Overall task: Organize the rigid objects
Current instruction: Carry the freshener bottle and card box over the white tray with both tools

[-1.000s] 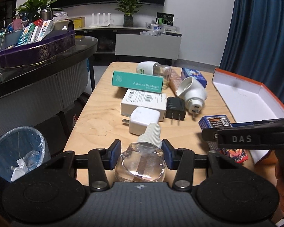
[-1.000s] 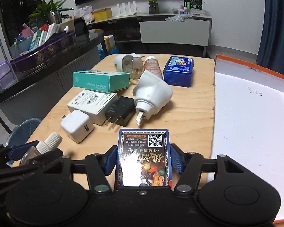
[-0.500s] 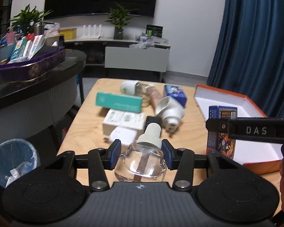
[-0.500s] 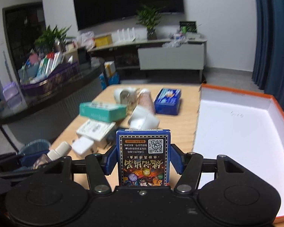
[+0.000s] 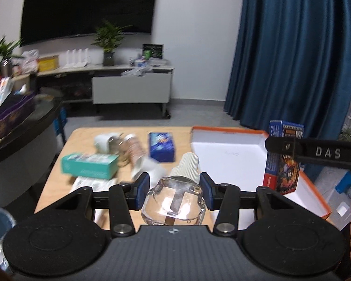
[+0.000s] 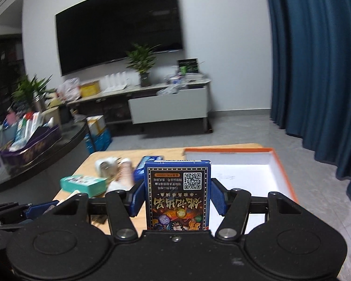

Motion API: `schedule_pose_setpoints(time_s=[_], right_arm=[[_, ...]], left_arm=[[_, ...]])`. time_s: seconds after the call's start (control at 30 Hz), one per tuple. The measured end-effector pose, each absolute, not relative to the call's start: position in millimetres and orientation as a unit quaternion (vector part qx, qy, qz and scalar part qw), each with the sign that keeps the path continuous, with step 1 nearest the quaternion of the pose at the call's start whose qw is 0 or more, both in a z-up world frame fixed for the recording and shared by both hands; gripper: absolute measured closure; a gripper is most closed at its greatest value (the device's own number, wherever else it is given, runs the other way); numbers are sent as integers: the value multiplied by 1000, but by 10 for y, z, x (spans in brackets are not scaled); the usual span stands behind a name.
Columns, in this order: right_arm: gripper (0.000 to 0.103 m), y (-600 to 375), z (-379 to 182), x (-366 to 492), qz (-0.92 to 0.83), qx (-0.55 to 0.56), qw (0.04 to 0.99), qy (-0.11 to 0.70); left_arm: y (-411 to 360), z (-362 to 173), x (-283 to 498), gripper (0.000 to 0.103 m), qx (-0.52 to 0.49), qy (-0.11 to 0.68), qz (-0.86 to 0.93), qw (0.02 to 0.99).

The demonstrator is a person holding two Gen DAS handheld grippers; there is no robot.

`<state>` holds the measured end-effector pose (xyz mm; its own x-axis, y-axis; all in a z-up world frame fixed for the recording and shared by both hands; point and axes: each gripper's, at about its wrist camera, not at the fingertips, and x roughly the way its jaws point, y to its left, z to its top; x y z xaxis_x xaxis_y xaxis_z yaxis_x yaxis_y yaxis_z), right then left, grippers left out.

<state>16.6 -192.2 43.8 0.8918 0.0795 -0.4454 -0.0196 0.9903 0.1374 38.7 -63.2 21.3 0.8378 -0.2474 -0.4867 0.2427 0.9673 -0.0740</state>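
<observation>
My left gripper (image 5: 174, 187) is shut on a clear glass bottle (image 5: 173, 202) with a white ribbed cap, lifted above the wooden table (image 5: 58, 182). My right gripper (image 6: 177, 193) is shut on a blue card box (image 6: 177, 192) with a QR code, held upright in the air; the same card box (image 5: 283, 157) shows at the right of the left wrist view, over the open orange-rimmed white box (image 5: 231, 154). That white box (image 6: 243, 171) lies at the table's right side.
On the table lie a teal bandage box (image 5: 89, 165), a blue packet (image 5: 162, 145), a white plug-in device (image 5: 103, 141), a pinkish tube (image 5: 132, 147) and a white carton (image 5: 89, 183). A dark counter (image 6: 35, 149) with a purple tray stands left; blue curtains (image 5: 292, 58) hang right.
Both grippers rose from the table with their loads and tilted up, so the room fills more of each view. The card box now hangs over the white box's edge.
</observation>
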Motion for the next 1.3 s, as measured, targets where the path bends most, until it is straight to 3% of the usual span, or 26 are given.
schedule_pose_setpoints(time_s=[0.53,1.3], right_arm=[[32,-2697,413,134,-28,100,968,226],[32,-2835,328,684,-42,101,956,273]], left_arm=[[-1330,264,714,56,10,257,-164,952],[-1596,247,1254,56,9,295,-175,939]])
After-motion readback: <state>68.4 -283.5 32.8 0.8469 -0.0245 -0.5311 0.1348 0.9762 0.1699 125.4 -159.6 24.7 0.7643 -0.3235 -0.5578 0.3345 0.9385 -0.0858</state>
